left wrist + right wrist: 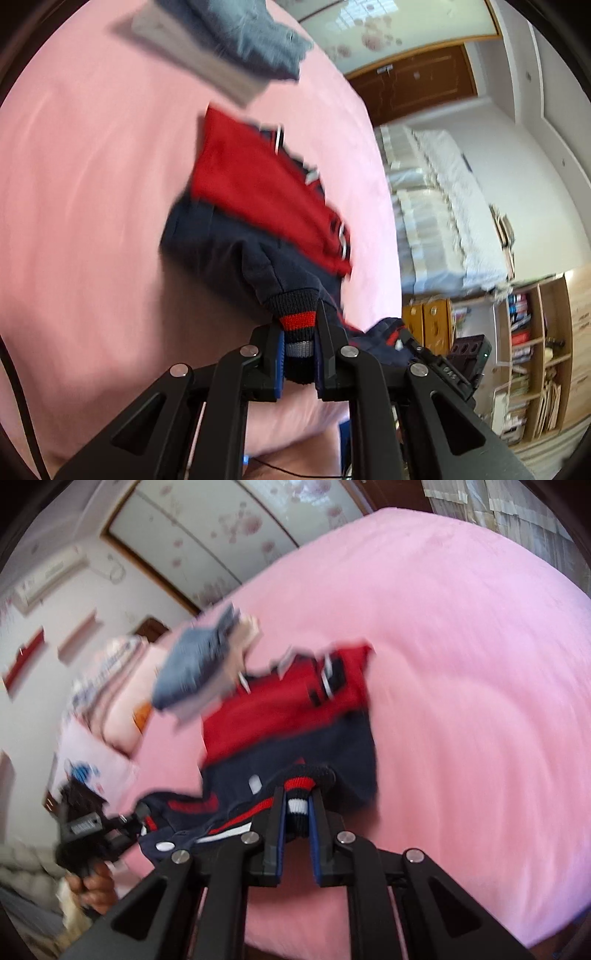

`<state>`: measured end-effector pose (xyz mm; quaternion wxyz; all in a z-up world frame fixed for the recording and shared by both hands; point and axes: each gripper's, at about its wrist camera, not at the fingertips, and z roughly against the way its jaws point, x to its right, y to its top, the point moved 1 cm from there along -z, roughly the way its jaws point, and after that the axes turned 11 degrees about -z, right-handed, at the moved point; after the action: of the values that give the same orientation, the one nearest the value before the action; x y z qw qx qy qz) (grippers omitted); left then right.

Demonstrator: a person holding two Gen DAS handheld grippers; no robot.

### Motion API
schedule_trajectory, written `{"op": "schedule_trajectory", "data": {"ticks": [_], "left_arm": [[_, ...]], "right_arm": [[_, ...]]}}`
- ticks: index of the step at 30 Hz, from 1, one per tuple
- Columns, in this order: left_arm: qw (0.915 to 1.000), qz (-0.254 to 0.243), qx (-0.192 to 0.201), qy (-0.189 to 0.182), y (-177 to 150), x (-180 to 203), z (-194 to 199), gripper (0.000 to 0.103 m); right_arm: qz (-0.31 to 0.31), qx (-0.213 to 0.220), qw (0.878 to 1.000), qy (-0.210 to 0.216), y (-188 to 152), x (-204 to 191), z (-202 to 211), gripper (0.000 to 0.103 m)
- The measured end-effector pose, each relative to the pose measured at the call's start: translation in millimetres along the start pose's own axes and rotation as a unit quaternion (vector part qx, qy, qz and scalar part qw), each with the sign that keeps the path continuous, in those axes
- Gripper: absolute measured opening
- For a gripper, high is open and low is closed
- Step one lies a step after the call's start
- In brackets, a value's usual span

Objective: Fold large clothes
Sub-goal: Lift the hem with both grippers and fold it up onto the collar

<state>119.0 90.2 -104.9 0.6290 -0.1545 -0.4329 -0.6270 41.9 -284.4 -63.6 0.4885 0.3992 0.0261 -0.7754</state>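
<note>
While each gripper point(299, 347) point(297, 808) clamps one jacket point(255, 192), two folded garments point(236, 40) lie beyond

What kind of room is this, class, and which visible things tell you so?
Most likely a bedroom: a bed with a pink sheet, pillows at its head, and a bookshelf by the wall.

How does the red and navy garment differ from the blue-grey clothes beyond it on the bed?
The red and navy garment is gripped at its ribbed hem by both hand-held grippers; the blue-grey clothes are untouched. The garment is spread out; the clothes sit as a compact folded stack. Both lie on the pink bedcover.
</note>
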Motion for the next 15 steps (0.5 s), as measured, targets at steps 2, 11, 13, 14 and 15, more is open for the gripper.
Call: {"op": "schedule_trajectory", "data": {"ticks": [2,11,13,14,15], "left_arm": [[0.9996,-0.002,0.020,0.019,37,0,-7,0.011],[0.9905,-0.039,0.059,0.118,139,-20,-47,0.059],[0.9886,-0.051,0.048,0.133,143,-28,-57,0.059],[0.9872,-0.058,0.038,0.144,145,-33,-65,0.059],[0.9863,-0.063,0.030,0.149,145,-38,-72,0.059]], "right_arm": [[-0.005,0.015,1.000,0.013,34,-12,-8,0.010],[0.015,0.057,0.995,-0.079,116,-23,-90,0.048],[0.025,0.047,0.994,-0.092,114,-18,-105,0.048],[0.030,0.040,0.994,-0.098,113,-15,-113,0.048],[0.040,0.037,0.993,-0.109,110,-12,-122,0.048]]}}
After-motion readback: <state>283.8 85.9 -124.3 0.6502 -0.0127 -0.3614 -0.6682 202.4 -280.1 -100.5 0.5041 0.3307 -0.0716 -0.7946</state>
